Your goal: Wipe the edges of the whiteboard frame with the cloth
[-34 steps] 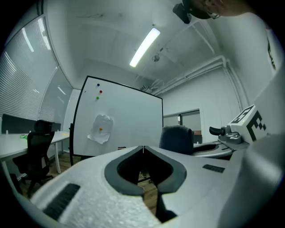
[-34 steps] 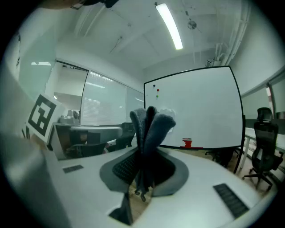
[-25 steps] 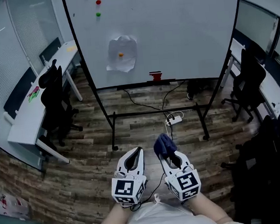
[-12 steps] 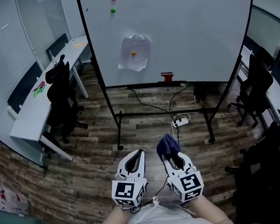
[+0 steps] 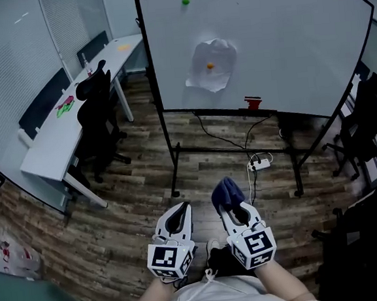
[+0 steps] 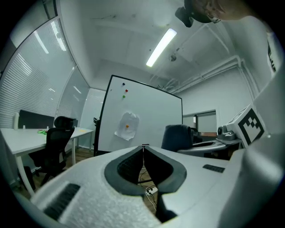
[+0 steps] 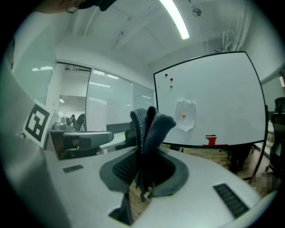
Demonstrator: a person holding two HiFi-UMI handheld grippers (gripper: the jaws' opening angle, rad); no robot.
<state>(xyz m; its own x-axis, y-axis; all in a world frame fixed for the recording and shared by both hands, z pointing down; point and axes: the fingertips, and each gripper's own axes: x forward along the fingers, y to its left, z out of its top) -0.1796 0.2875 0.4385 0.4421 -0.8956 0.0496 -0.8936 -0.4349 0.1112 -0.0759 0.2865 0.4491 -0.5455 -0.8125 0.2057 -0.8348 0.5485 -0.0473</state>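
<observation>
Low in the head view, both grippers are held side by side above the wood-plank floor [image 5: 134, 204], well apart from the whiteboard [image 5: 284, 40]. Left gripper [image 5: 183, 208]: jaws brought together with tips meeting, nothing between them. Right gripper [image 5: 229, 208]: jaws closed on a dark blue cloth [image 5: 224, 192], which is folded and bunched, its upper part standing out beyond the jaw tips; the right gripper view shows the folds pinched between the ribbed pads. The cloth touches neither the board nor its frame.

The whiteboard stands upright on a black stand, bordered by a thin black frame [image 5: 151, 58]. A crumpled sheet of paper [image 5: 213, 69] is fixed near the middle of the board by an orange magnet [image 5: 210, 65]; a green magnet [image 5: 185, 1] sits near the upper left. A red object [image 5: 252, 101] rests on the lower edge. A white power strip [image 5: 260, 164] lies on the floor beneath. To the left, a black office chair [image 5: 100, 118] stands beside a long white desk [image 5: 57, 148].
</observation>
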